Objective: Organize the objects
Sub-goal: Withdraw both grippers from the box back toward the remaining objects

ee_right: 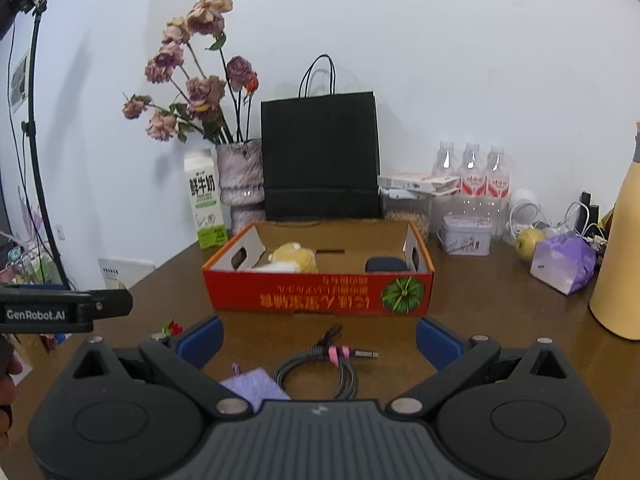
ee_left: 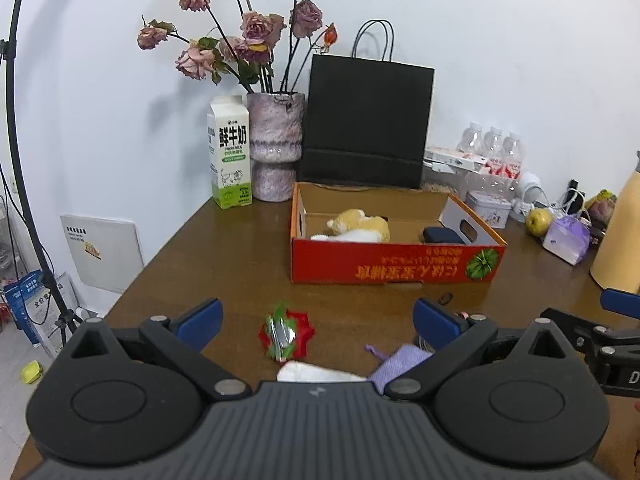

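Red cardboard box (ee_right: pixel 320 300), long side facing the grippers, sits on brown wooden bench (ee_left: pixel 224 264); plush yellow toy (ee_left: pixel 362 224) inside. Before the box: coiled braided grey cable (ee_right: pixel 324 372), plug pointing right. Left gripper (ee_left: pixel 318 320) and right gripper (ee_right: pixel 320 340) wide, empty.

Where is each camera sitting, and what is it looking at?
Left wrist: sits on the left gripper, looks across the table at the red box; its open blue fingers and the right gripper's edge show.
Right wrist: sits on the right gripper, faces the same box over a coiled cable; the left gripper's side shows.
Both share the box, black bag and milk carton.
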Available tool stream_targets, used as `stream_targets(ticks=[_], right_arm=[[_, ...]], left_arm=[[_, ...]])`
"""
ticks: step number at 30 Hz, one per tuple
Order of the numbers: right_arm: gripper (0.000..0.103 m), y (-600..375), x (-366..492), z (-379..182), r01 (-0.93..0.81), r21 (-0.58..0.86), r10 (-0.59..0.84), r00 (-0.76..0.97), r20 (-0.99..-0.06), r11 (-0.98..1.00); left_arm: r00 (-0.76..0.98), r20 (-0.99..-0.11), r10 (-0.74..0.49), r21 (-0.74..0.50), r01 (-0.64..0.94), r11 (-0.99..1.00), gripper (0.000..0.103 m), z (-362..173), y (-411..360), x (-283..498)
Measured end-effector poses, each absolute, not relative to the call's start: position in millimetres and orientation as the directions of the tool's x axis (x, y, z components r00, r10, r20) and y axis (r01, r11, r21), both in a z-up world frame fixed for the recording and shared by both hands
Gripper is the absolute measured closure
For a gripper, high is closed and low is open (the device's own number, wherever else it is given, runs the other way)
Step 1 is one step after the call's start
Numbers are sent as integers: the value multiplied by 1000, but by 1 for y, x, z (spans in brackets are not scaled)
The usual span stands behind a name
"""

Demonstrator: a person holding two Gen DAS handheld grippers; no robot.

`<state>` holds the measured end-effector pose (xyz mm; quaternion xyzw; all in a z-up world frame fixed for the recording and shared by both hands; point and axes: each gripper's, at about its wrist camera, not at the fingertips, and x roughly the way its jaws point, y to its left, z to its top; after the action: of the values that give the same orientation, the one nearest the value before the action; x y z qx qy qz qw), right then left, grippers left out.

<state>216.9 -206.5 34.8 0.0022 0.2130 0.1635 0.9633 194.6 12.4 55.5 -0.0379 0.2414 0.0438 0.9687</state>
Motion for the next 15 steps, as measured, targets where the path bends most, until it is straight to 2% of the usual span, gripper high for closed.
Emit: stream_targets(ticks=[9,15], right_arm=[[0,-208,190,15,-316,67,315,854,-415,946],[0,-206,174,8,-332,39,316,849,-423,943]], left_arm=[[903,-424,70,-11,-83,997,0,45,5,163],[905,-421,65,-31,-86,996,0,34,7,151]])
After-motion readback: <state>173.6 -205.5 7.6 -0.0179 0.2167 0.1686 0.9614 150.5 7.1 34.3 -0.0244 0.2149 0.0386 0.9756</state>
